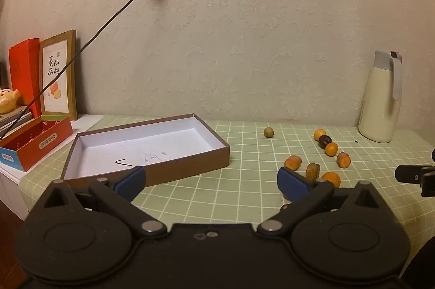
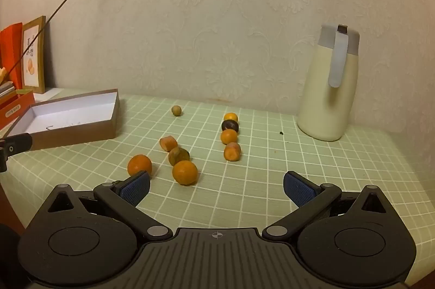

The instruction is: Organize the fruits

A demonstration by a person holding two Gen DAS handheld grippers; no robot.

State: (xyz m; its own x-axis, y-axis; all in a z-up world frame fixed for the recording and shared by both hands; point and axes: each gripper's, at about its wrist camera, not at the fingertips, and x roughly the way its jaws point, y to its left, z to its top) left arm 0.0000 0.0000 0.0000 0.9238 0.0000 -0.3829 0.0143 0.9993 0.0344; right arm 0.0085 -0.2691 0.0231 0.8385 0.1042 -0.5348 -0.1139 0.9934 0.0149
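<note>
Several small fruits lie loose on the green checked tablecloth (image 2: 244,202): oranges (image 2: 185,172) (image 2: 139,164), an orange piece (image 2: 168,143), a brownish fruit (image 2: 178,155), a dark fruit (image 2: 230,125) and a small greenish one (image 2: 176,110). They show in the left wrist view too, around the orange piece (image 1: 293,162). An empty brown box with a white inside (image 1: 141,145) (image 2: 70,112) stands to their left. My left gripper (image 1: 210,181) is open and empty, near the box's front edge. My right gripper (image 2: 216,187) is open and empty, just before the nearest oranges.
A cream thermos jug (image 2: 327,85) (image 1: 380,98) stands at the back right by the wall. A red box (image 1: 35,139), a framed picture (image 1: 58,77) and books sit at the far left. A black cable (image 1: 108,22) hangs from the wall socket.
</note>
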